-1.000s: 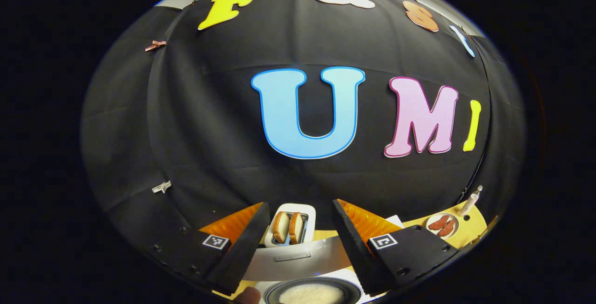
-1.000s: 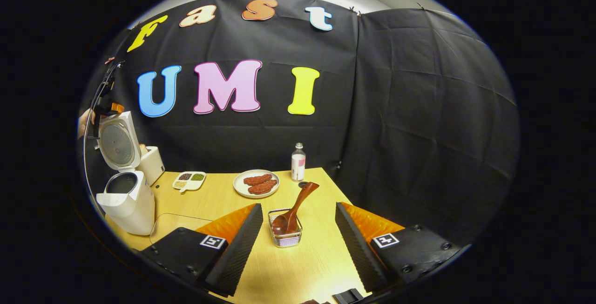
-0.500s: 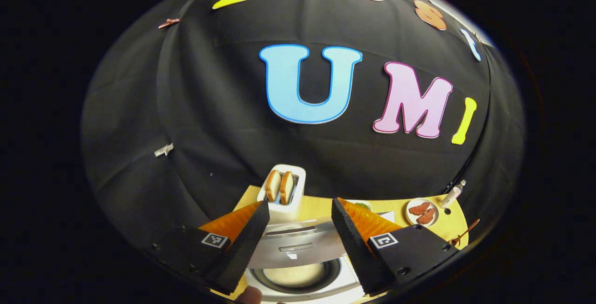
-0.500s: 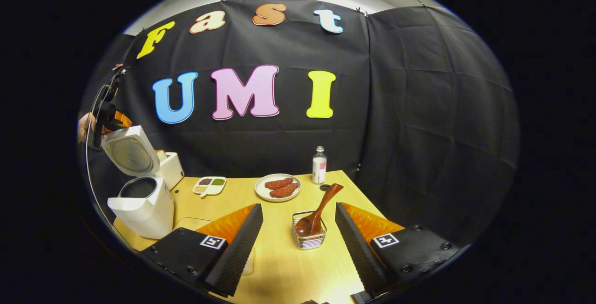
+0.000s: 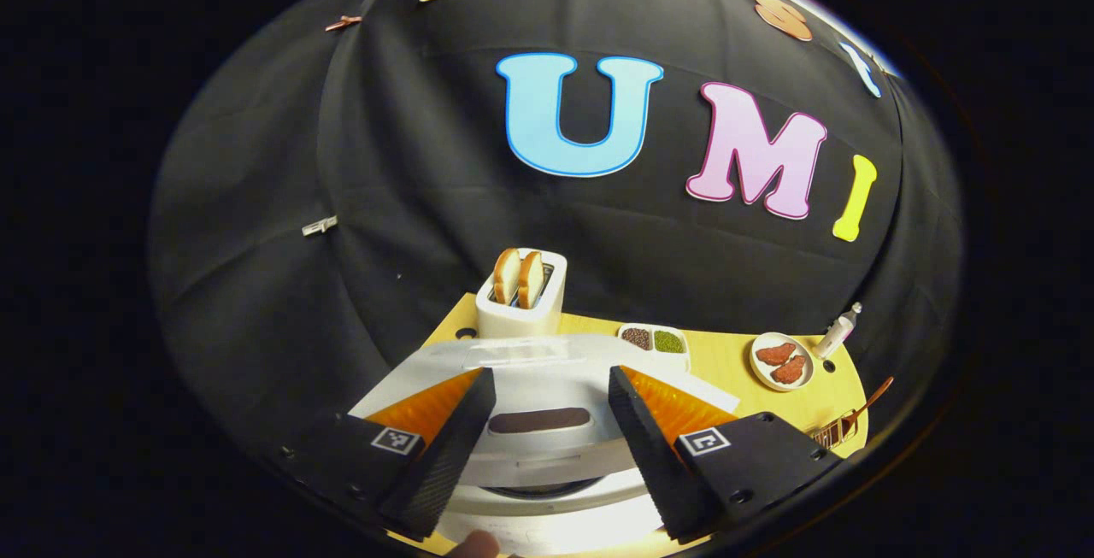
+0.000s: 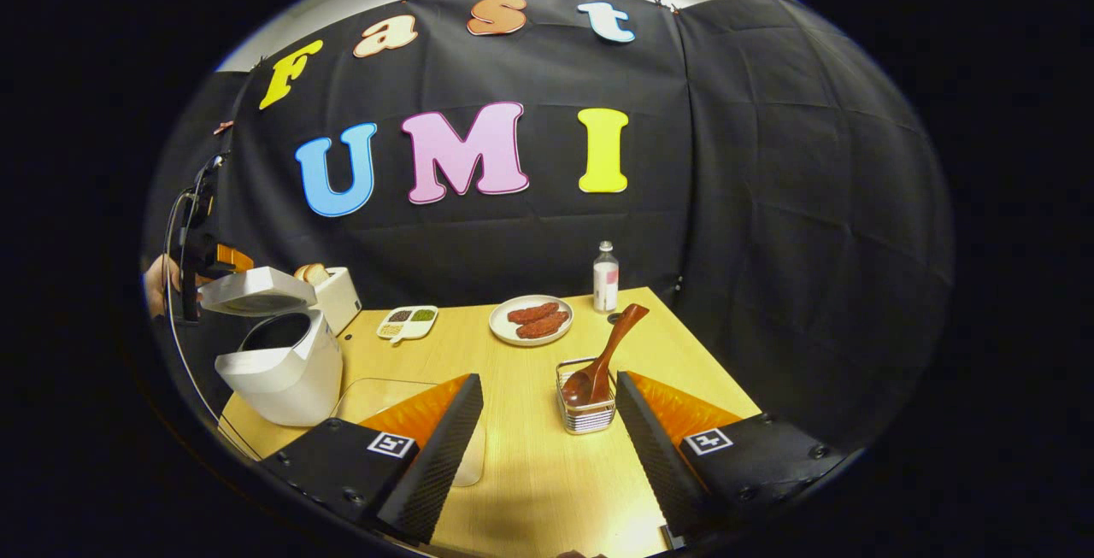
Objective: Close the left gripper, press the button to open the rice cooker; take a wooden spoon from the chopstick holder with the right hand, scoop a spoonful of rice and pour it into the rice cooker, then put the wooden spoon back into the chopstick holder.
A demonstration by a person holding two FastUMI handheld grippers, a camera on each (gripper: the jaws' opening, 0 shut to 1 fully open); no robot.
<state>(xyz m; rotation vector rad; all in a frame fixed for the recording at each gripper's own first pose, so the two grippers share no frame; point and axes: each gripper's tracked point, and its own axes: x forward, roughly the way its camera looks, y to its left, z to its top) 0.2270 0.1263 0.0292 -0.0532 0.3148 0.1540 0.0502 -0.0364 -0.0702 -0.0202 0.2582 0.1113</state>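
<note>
Hidden or unclear: in the left gripper view the rice cooker is partly masked by the left gripper, whose fingers stand apart and grip nothing; the cooker's lower body is cut off at the bottom edge. Whether either finger touches the lid cannot be told. The pot's contents are not visible.

In the right gripper view the cooker stands at the table's far left, its lid tilted partway over the pot, a hand just behind it.

The right gripper hovers with fingers spread, empty. The wooden spoon leans bowl-down in the wire chopstick holder, just ahead, nearer the right finger, apart from both.
</note>
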